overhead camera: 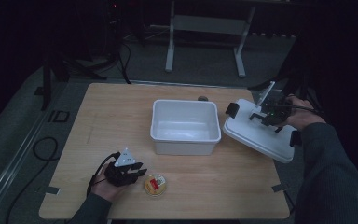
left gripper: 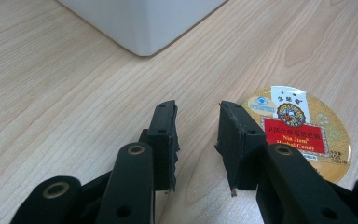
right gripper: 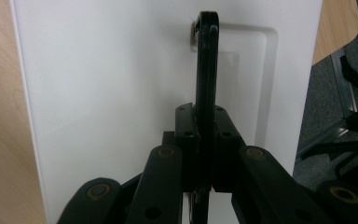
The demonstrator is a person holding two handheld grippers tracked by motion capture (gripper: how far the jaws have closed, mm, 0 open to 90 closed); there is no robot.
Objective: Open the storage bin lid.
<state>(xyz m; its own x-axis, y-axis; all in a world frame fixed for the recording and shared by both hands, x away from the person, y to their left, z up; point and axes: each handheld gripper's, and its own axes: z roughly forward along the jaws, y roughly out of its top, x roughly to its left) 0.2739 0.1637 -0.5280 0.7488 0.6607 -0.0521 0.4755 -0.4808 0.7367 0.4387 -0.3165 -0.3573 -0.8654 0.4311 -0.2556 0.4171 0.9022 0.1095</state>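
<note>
**Lid lifted aside, tin waiting by the open bin**

At the near left of the bench (overhead camera: pixel 74 140), the left tool (overhead camera: pixel 137 173) is resting low on the wood with its jaws standing apart and nothing between them. In the left gripper view that same tool (left gripper: pixel 196 140) is pointing just past the round gold tin (left gripper: pixel 303 135), whose red label is facing up; the tin is lying just beside the right-hand jaw rather than between the two, so it is not yet being gripped. The tool is probably being kept low and open here so that a small sideways shift can bring the jaws around the tin's rim.

In the middle of the bench the white bin (overhead camera: pixel 185 127) is sitting uncovered and looking empty, well apart from the tin (overhead camera: pixel 155 185), most likely as the place the tin is meant to go.

At the right, the right tool (overhead camera: pixel 265 119) is clamping the black handle (right gripper: pixel 206 60) of the white lid (overhead camera: pixel 256 135), its jaws pressing closed on both sides of the bar. The lid is being held tilted, just beside the bin's right wall and partly over the bench edge, which is keeping the bin's mouth free. Gripping the handle squarely looks like the way to stop the broad lid from swinging.
</note>
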